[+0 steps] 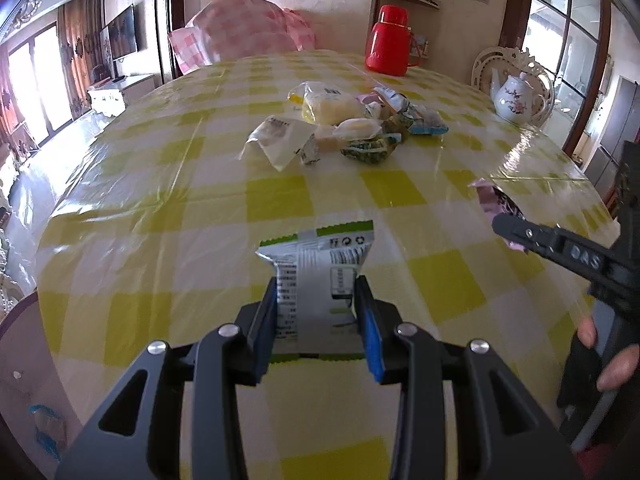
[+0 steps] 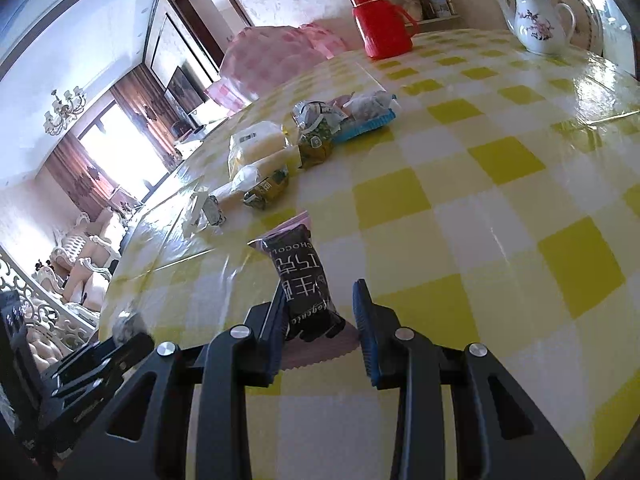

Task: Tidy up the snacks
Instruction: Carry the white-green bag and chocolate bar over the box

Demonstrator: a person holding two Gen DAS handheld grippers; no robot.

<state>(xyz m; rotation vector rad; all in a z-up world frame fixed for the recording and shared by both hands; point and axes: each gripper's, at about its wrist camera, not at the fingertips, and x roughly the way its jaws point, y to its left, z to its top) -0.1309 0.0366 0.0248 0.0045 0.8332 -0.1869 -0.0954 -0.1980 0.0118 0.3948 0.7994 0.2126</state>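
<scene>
Black packet [image 2: 306,280] "CHOCOL" | right hand-held gripper [image 2: 320,312] half-open, unclamped | left hand-held gripper [image 1: 316,308] clamps barcoded white packet [image 1: 320,276]

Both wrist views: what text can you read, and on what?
"CHOCOL": dark snack pack in the right tongs, partly cut off.
"DAS": right tongs' arm.
Silver-green packet in the left tongs: barcode and print too small.
Snack pile: labels blurred.
</scene>
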